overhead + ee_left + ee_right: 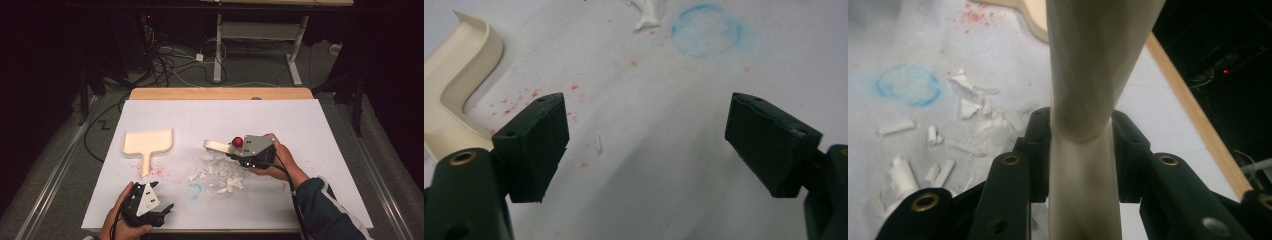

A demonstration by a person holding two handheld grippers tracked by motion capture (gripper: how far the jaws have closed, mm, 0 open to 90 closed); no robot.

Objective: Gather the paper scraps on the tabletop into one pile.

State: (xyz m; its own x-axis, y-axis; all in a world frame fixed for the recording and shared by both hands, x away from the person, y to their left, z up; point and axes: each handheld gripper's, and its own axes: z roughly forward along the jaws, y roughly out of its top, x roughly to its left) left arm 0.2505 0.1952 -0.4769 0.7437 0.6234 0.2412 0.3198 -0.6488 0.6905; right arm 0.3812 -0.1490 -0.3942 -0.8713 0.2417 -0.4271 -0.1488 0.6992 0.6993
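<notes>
Our right gripper point(231, 149) clamps the smooth cream handle of a brush point(1083, 100), held just above the heap of torn white paper scraps point(222, 175) right of centre. Our left gripper point(162, 210) rests at the near left edge, jaws wide and empty. The flat cream dustpan point(147, 142) lies at the left on the white table point(300, 125), apart from the scraps.

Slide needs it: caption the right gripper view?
Right gripper shut on a cream brush handle above white paper scraps.
</notes>
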